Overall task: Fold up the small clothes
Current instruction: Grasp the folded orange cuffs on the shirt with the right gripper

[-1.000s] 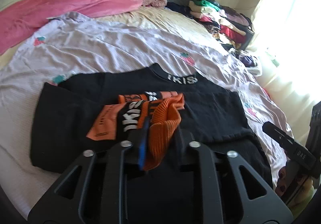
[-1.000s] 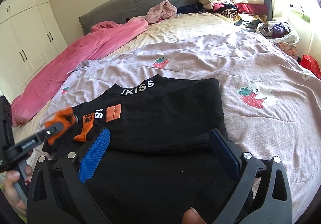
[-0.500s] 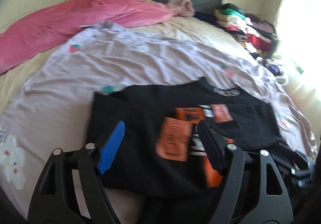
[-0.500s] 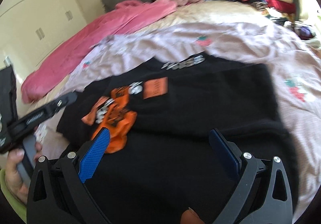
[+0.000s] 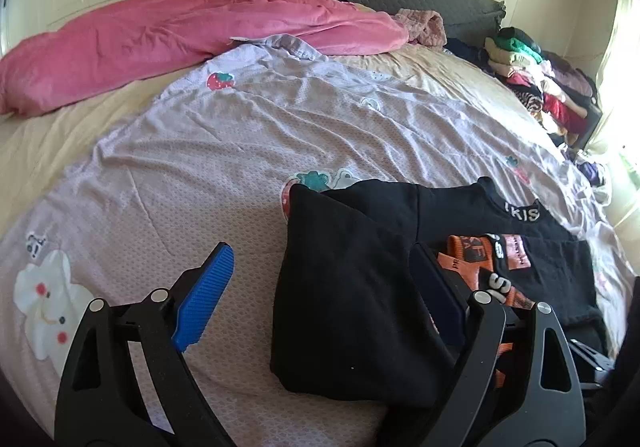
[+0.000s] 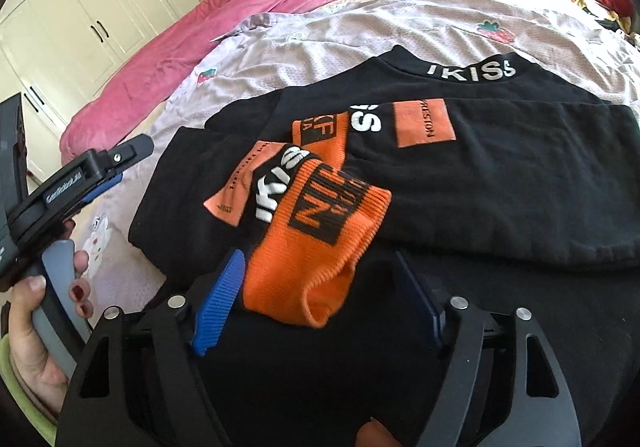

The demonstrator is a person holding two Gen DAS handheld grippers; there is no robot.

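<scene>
Item: black knit sweatshirt with white "IKISS" collar lettering (image 6: 460,175), lying partly folded on the lilac strawberry-print bedspread (image 5: 224,151); sleeves are lying across the body, orange ribbed cuff (image 6: 316,243) uppermost. Left hand-held gripper (image 5: 320,299) is hovering wide open, holding nothing. Right hand-held gripper (image 6: 316,299) is gaping around the cuff, not pinching it. Remaining, by judgement: final fold of the body.

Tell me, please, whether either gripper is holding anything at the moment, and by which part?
Nothing is held. The left gripper is open over the sheet and the black top's edge. The right gripper is open around the orange cuff, not closed on it.
</scene>
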